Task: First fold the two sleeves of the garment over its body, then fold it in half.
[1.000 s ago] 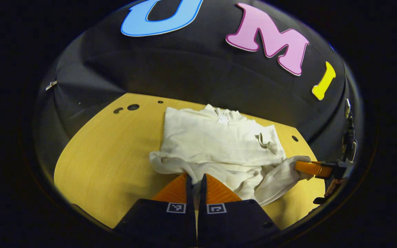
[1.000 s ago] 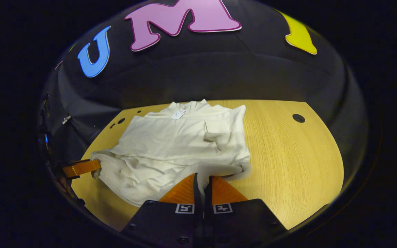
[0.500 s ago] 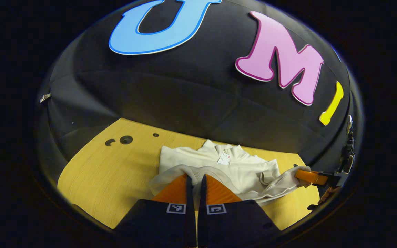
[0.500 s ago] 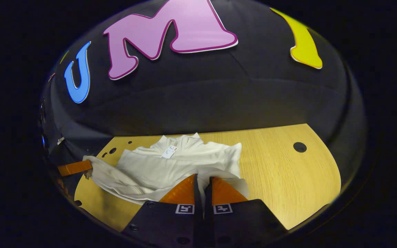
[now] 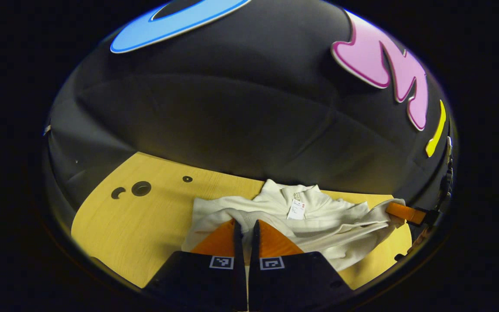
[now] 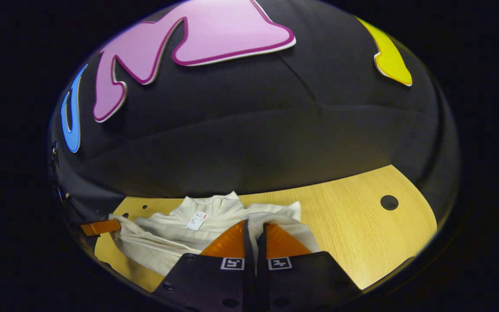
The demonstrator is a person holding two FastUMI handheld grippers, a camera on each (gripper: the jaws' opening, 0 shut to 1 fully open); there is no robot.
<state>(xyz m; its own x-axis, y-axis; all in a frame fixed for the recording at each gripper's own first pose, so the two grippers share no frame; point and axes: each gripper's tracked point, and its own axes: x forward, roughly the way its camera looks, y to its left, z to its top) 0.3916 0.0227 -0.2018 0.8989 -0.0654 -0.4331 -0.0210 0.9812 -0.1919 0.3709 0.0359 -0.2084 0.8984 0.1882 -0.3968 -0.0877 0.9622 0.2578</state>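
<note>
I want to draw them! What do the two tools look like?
Each tool, left tool and right tool, has a dark, blocky body with small screws, two wedge-shaped fingers tapering forward, and a little square black-and-white marker at each finger's base.

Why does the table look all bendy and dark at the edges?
Left gripper view: fisheye lens curves the wooden table; its rim falls into shadow. Right gripper view: same bending, and the white garment stays sharp and evenly lit, without glare.

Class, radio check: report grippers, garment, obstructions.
Left gripper shut on garment hem. Right gripper likewise. Hem raised toward collar, over table. Nothing seen in the way.
</note>
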